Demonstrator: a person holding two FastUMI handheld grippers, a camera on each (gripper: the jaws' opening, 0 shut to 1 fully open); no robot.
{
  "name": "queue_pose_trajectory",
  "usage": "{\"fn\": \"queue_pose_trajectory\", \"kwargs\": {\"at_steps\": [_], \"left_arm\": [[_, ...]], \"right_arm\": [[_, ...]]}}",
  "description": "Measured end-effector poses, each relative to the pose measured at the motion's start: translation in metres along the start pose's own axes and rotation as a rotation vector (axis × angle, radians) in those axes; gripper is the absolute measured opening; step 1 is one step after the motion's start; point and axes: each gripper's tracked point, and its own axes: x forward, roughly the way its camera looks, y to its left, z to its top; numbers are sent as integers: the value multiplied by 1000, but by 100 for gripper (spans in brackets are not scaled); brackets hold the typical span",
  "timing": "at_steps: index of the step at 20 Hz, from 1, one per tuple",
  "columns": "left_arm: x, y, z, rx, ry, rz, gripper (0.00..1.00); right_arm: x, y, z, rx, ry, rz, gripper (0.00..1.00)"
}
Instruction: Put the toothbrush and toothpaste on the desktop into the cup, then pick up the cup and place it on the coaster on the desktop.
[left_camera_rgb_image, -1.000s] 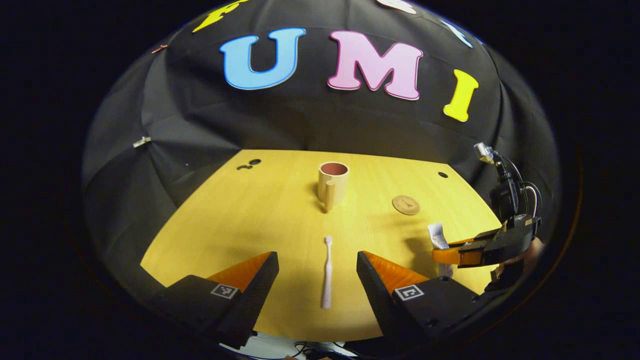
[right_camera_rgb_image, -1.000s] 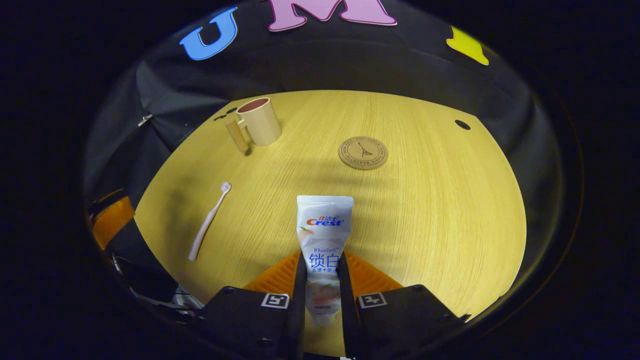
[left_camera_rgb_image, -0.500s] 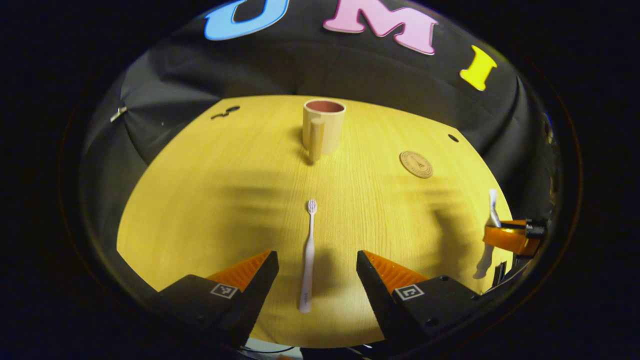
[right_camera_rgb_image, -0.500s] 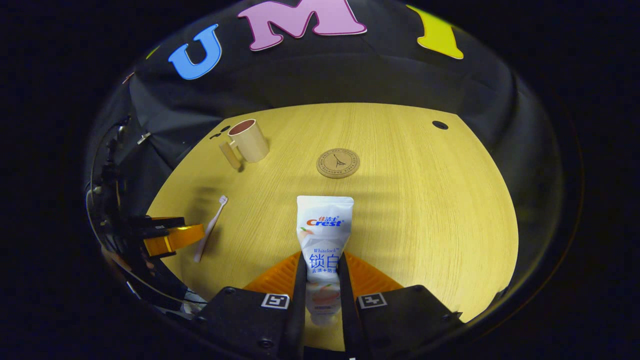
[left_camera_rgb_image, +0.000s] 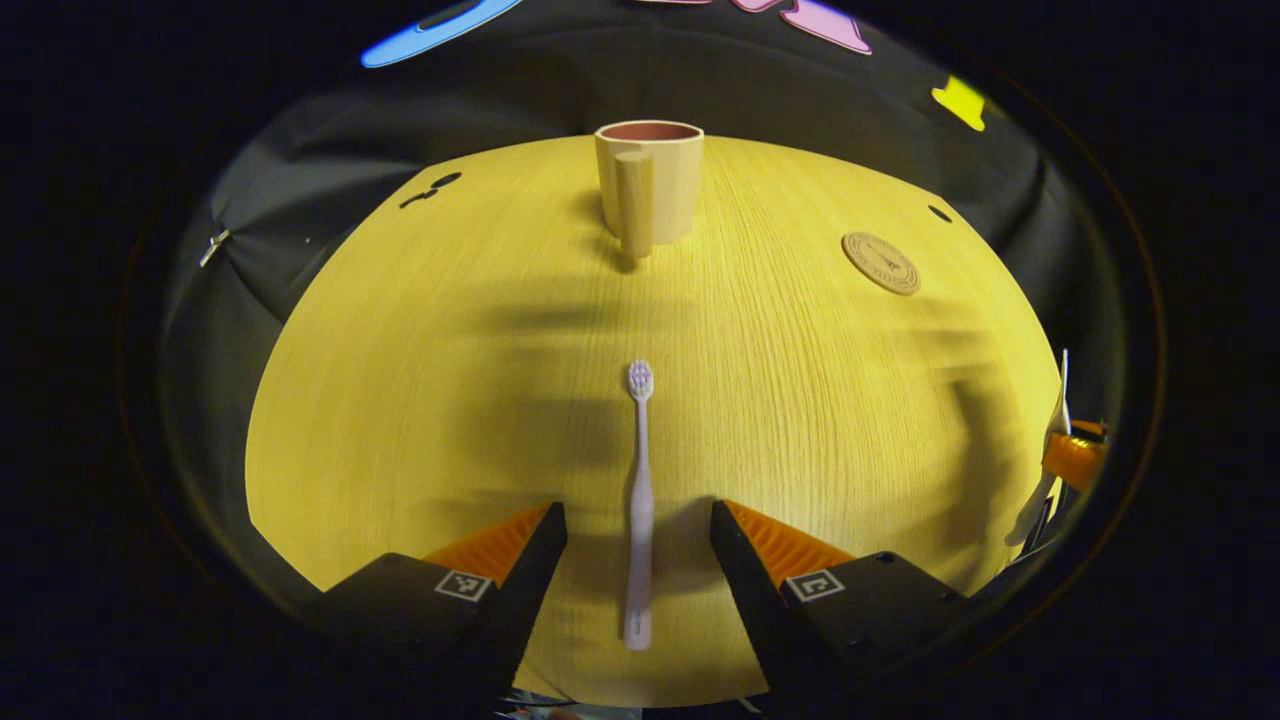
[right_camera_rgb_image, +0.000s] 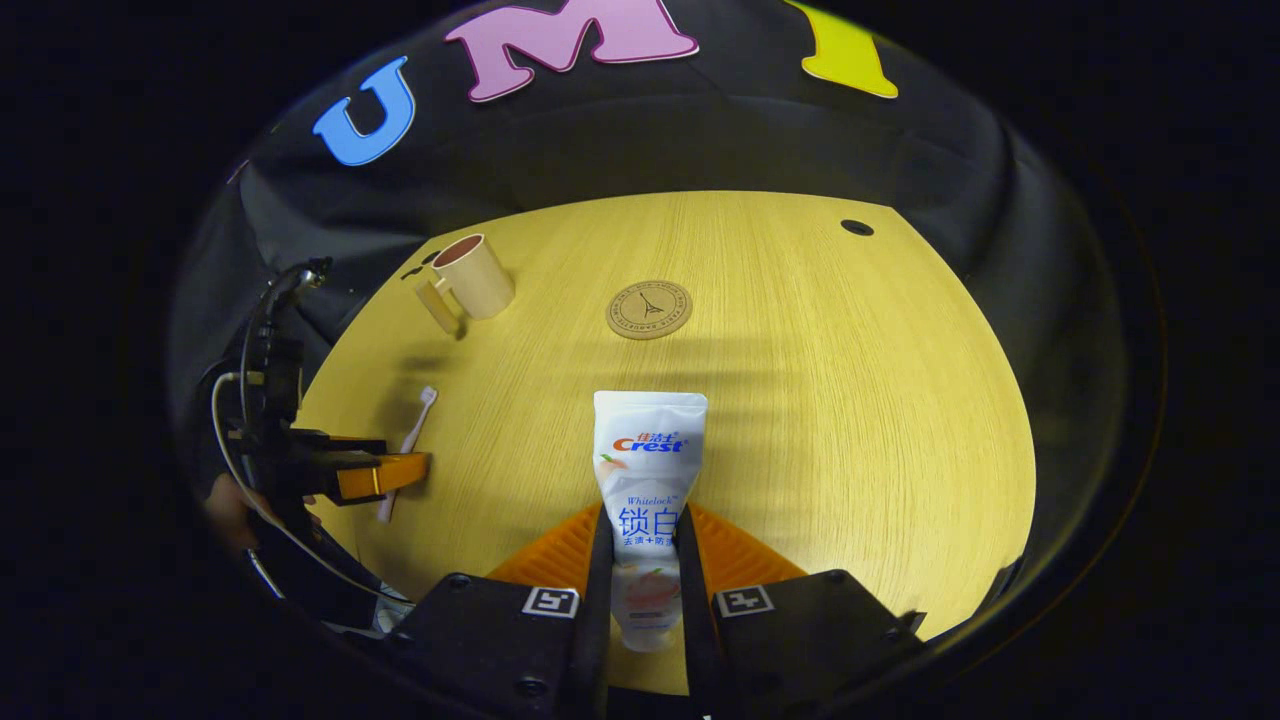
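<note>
Cup (left_camera_rgb_image: 649, 180): empty. Right gripper (right_camera_rgb_image: 640, 590) clamps toothpaste (right_camera_rgb_image: 648, 470); left gripper (left_camera_rgb_image: 638, 560) gapes around toothbrush (left_camera_rgb_image: 639, 500), ungrasped. Coaster (left_camera_rgb_image: 880, 263) beside cup, unused.

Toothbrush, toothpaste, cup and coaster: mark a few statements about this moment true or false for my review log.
1. The right tool is shut on the toothpaste. True.
2. The toothbrush stands in the cup. False: it lies flat on the desktop, between the open fingers of the left tool.
3. The cup sits on the coaster. False: it stands on the bare desktop, apart from the coaster.
4. The cup is upright, handle towards the left gripper view's camera. True.
5. The left tool grips the toothbrush. False: its fingers stand apart on either side, not pressing on it.
</note>
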Motion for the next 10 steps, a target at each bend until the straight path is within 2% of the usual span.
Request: {"fn": "queue_pose_trajectory", "kwargs": {"at_steps": [5, 8, 10], "left_arm": [[3, -3, -2, 18, 56, -19, 82], [4, -4, 2, 8, 56, -14, 36], [5, -4, 3, 7, 59, -17, 14]], "right_arm": [[4, 4, 11, 6, -17, 16, 35], [9, 7, 20, -1, -24, 29, 35], [10, 8, 28, -2, -36, 34, 34]]}}
